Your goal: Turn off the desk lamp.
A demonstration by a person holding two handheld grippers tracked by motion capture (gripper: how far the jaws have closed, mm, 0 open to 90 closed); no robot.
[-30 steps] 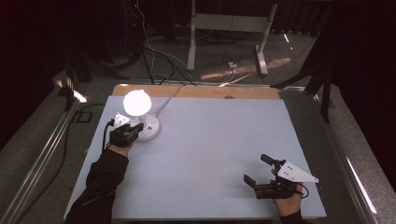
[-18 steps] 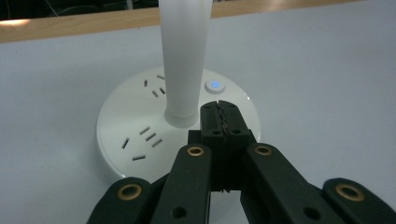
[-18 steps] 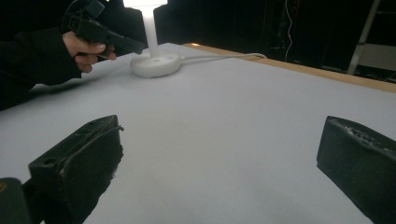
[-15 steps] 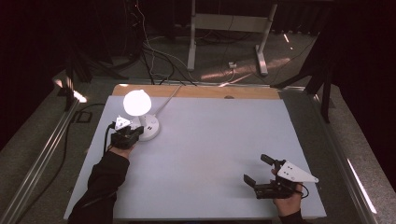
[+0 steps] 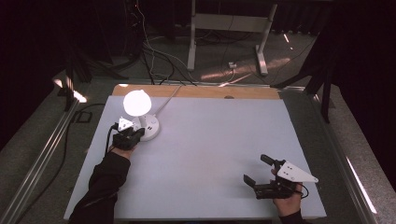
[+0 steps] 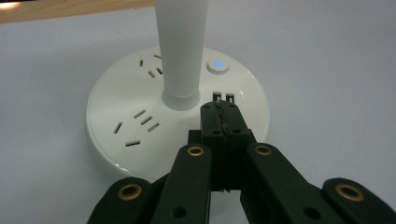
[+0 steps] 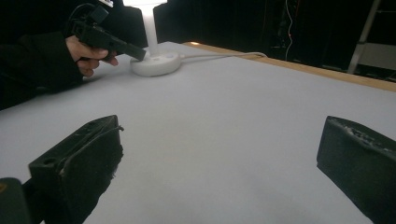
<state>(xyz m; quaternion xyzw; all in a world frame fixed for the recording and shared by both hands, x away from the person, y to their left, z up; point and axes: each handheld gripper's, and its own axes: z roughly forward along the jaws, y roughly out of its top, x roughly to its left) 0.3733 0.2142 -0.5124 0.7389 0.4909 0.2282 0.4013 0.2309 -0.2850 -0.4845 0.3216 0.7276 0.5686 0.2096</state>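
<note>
A white lamp stands at the table's far left, its globe (image 5: pixel 136 102) lit above a round base (image 5: pixel 150 127) that has sockets in it. In the left gripper view my left gripper (image 6: pixel 220 109) is shut with nothing between its jaws. Its tips hang over the base (image 6: pixel 121 107), just in front of the stem (image 6: pixel 181 46) and the two USB ports (image 6: pixel 223 97). A button (image 6: pixel 218 66) on the base glows blue. My right gripper (image 5: pixel 255 169) rests open and holds nothing at the table's near right (image 7: pixel 224 154).
The lamp's white cable (image 5: pixel 168 95) runs from the base over the wooden strip (image 5: pixel 224 92) at the far edge. The white tabletop (image 5: pixel 210 140) lies bare between the two hands. Beyond the table are floor cables and a metal stand (image 5: pixel 229 21).
</note>
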